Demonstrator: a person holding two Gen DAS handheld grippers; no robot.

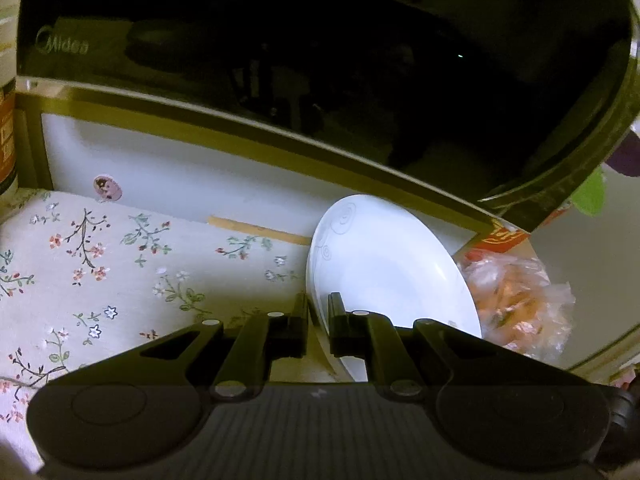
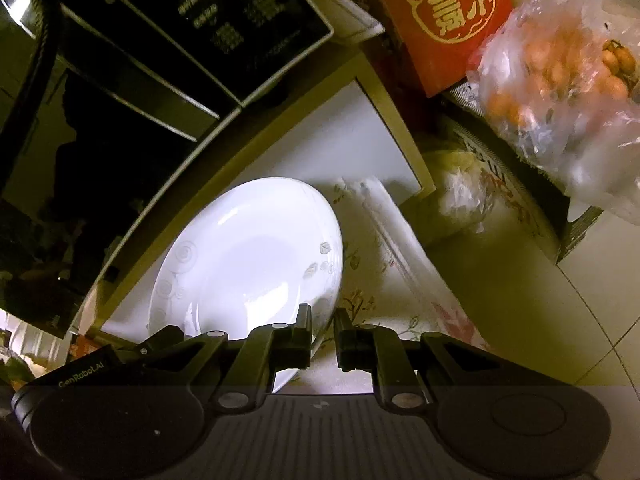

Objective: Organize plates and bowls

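While both grippers pinch the rim of the white plate (image 1: 384, 264), the step in hand looks like a two-handed lift, and it would go best if both hands rise together so the tilted plate does not twist or slide out of either grip. The left gripper (image 1: 319, 320) has its jaws nearly closed on the plate's near edge, the rim caught between the pads. The right gripper (image 2: 322, 332) is clamped the same way on the plate's lower right rim. The plate leans tilted against the base of the dark microwave (image 1: 320, 40), just in front of it, over the floral cloth (image 1: 100, 264). To the right of the microwave lie a bag of oranges (image 2: 560, 80) and a red box (image 2: 448, 12), near enough to snag.
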